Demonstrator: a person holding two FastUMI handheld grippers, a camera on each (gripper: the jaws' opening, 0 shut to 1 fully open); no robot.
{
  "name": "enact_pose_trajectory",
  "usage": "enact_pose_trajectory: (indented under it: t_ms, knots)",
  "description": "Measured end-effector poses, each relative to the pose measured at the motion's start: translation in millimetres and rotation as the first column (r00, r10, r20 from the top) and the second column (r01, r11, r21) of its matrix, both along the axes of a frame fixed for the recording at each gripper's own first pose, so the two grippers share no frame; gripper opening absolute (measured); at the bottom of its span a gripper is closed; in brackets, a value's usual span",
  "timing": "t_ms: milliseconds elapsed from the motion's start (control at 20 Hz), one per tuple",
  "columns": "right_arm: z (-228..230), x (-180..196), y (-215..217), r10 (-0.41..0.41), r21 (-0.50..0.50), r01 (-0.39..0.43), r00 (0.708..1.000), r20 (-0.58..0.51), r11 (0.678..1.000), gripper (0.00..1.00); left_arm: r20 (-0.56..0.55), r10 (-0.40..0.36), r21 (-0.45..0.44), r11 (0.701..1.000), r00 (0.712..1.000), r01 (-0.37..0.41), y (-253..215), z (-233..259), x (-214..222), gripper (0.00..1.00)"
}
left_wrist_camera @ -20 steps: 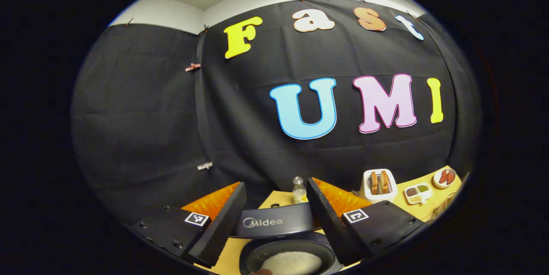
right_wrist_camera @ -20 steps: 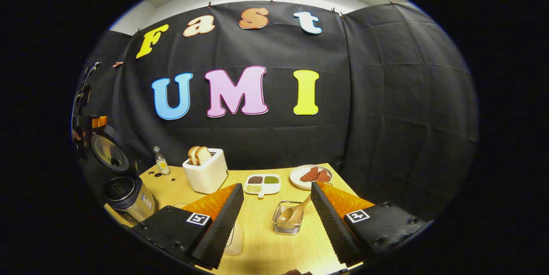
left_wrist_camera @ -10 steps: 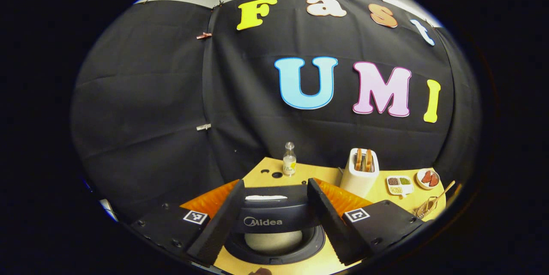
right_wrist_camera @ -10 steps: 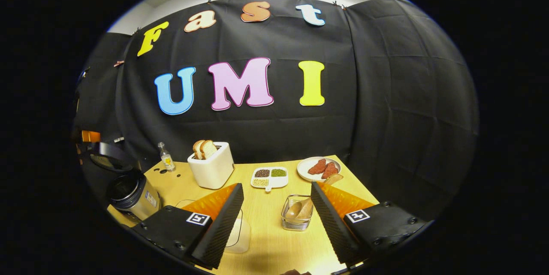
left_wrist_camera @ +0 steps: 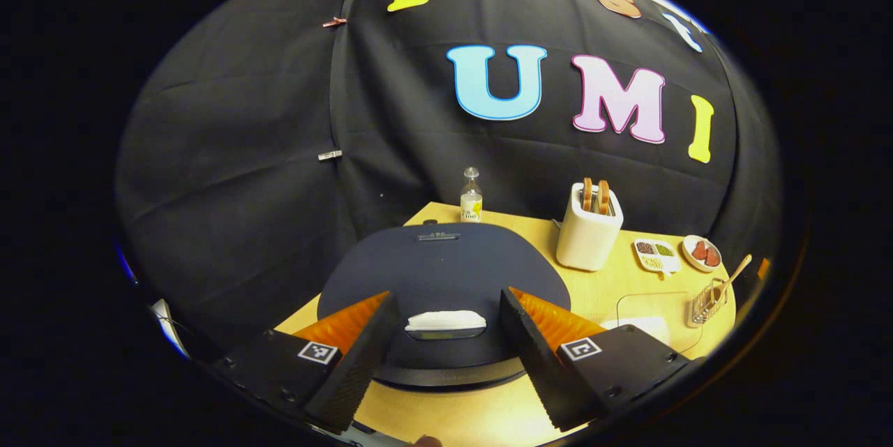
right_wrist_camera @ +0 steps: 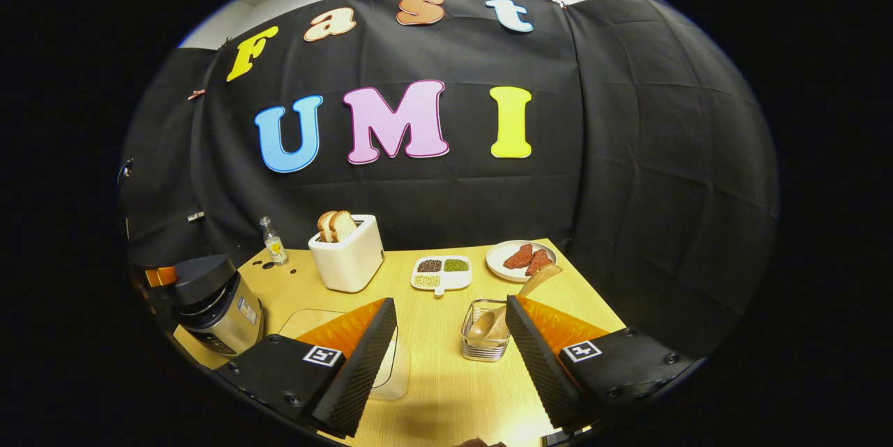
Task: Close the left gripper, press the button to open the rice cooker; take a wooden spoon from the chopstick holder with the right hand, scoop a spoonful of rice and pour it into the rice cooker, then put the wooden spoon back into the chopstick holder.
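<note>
The rice cooker (left_wrist_camera: 443, 269) sits right below my left gripper (left_wrist_camera: 446, 304) with its dark lid down flat. The white button (left_wrist_camera: 445, 320) at the lid's front lies between the open fingers, which touch nothing. In the right gripper view the same cooker (right_wrist_camera: 213, 300) stands at the table's left edge, lid shut. My right gripper (right_wrist_camera: 450, 307) is open and empty above the table. The wooden spoon (right_wrist_camera: 530, 286) leans in the clear chopstick holder (right_wrist_camera: 481, 342) just ahead of its right finger. A clear rice box (right_wrist_camera: 391, 374) is partly hidden behind its left finger.
A white toaster (right_wrist_camera: 347, 259) with bread slices stands at the back beside a small bottle (right_wrist_camera: 273, 245). A divided dish of grains (right_wrist_camera: 441, 273) and a plate of red pieces (right_wrist_camera: 523, 259) lie further right. The black cloth wall closes the back and both sides.
The cooker's lid, upright a second ago with rice showing in the pot, has swung down shut. The left gripper followed it down. The right gripper drew slightly nearer the holder.
</note>
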State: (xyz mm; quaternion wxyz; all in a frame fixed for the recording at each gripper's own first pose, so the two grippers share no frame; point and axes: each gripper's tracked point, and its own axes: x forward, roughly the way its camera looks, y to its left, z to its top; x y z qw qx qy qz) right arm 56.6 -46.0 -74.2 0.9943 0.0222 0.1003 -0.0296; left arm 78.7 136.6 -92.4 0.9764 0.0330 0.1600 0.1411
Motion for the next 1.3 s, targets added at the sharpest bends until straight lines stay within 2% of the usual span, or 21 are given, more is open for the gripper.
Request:
enact_pose_trajectory:
  t_ms: [100,250,750,850,900,1050,1300]
  knots:
    - [-0.6,-1.1,0.3,0.0,0.0,0.0,1.0,-0.004,1.0,0.99,-0.028,0.008,-0.004,1.0,1.0,-0.009,0.8,-18.6,-4.5,1.0]
    - [1.7,-0.5,-0.6,-0.003,-0.003,0.003,1.0,0.0,1.0,0.99,0.015,0.002,0.043,0.999,1.0,-0.002,-0.8,-19.3,-8.6,1.0]
    - [-7.5,-9.4,14.1,0.011,-0.002,-0.011,1.0,-0.016,1.0,0.99,0.03,-0.053,0.031,0.998,0.998,0.052,-1.3,-27.0,-6.6,1.0]
    - [-4.2,-7.0,18.0,0.012,-0.007,-0.012,1.0,-0.009,1.0,0.99,0.021,-0.083,0.018,0.996,0.996,0.083,-8.3,-23.3,-6.8,1.0]
    - [-1.4,-5.9,18.8,0.011,-0.008,-0.011,1.0,-0.007,1.0,0.99,0.035,-0.097,0.008,0.995,0.995,0.097,-14.4,-16.1,-10.1,0.99]
    - [17.7,-0.6,17.4,-0.002,-0.023,0.002,1.0,0.016,1.0,0.99,0.178,-0.148,0.028,0.989,0.973,0.146,-32.8,41.0,-23.8,0.96]
    - [63.1,-7.0,13.4,-0.041,-0.066,0.049,0.992,0.118,0.997,0.99,0.287,-0.237,0.016,0.97,0.928,0.242,-78.6,93.8,-59.0,0.95]
